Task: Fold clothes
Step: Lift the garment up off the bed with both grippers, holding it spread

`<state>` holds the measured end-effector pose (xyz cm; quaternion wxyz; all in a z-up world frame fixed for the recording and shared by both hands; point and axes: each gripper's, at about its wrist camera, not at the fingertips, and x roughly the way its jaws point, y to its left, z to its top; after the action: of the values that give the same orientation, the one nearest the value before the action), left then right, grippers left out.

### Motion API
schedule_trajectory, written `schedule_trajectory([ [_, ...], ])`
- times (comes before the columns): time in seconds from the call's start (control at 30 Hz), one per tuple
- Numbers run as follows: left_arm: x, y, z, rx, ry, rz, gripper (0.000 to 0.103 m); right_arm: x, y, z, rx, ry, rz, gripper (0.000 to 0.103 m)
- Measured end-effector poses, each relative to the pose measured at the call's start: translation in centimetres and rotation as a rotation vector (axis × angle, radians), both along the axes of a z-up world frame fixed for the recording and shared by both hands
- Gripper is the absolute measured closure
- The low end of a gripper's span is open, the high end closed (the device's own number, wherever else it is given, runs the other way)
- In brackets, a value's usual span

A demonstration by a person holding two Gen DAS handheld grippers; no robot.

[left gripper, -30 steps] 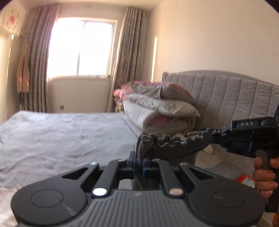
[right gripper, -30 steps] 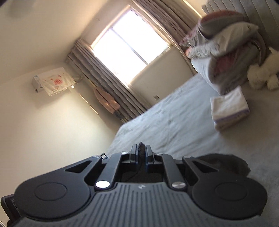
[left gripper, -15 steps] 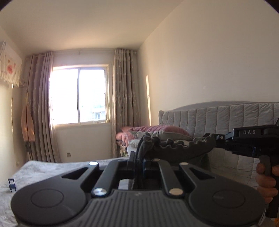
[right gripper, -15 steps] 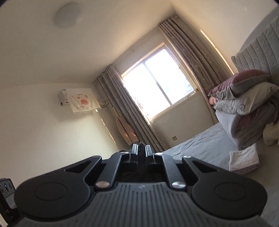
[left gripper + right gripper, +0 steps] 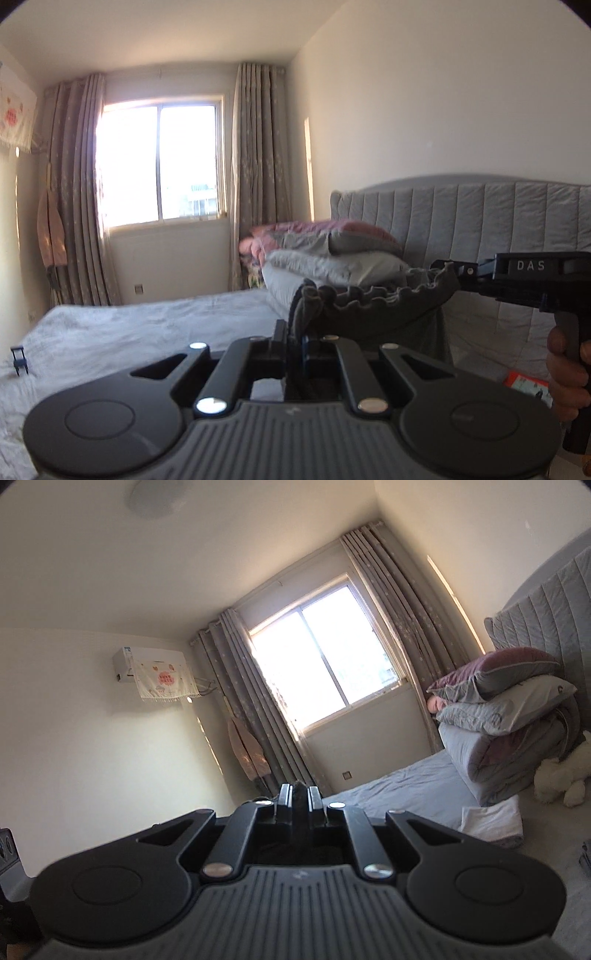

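Left gripper and right gripper each clamped on dark garment, stretched between them above the bed.

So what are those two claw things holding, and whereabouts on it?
A dark grey garment, stretched between them by its ruffled elastic edge: the left gripper pinches one end and the right gripper the other.
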<state>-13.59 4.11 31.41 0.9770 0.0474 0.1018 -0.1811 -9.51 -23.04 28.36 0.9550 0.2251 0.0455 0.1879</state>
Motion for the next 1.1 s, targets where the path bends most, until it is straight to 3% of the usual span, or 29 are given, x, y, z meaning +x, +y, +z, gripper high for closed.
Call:
schedule_trajectory([
  [0.27,9.7,-1.7,-4.5,0.09,0.093,0.037,0.096,7.6,0.3,-5.7,-0.001,0.138,-0.037,0.093],
  [0.5,19.8,-3.6,-7.5,0.192,0.098,0.087,0.096,13.9,1.8,-7.9,-0.053,0.154,-0.079,0.093],
  [0.83,32.5,-6.4,-13.2,0.24,0.135,0.122,0.096,24.0,2.1,-13.1,-0.097,0.19,-0.124,0.093],
  [1.1,39.2,-7.0,-19.8,0.218,0.233,0.157,0.096,29.1,2.4,-19.0,-0.152,0.264,-0.119,0.093],
])
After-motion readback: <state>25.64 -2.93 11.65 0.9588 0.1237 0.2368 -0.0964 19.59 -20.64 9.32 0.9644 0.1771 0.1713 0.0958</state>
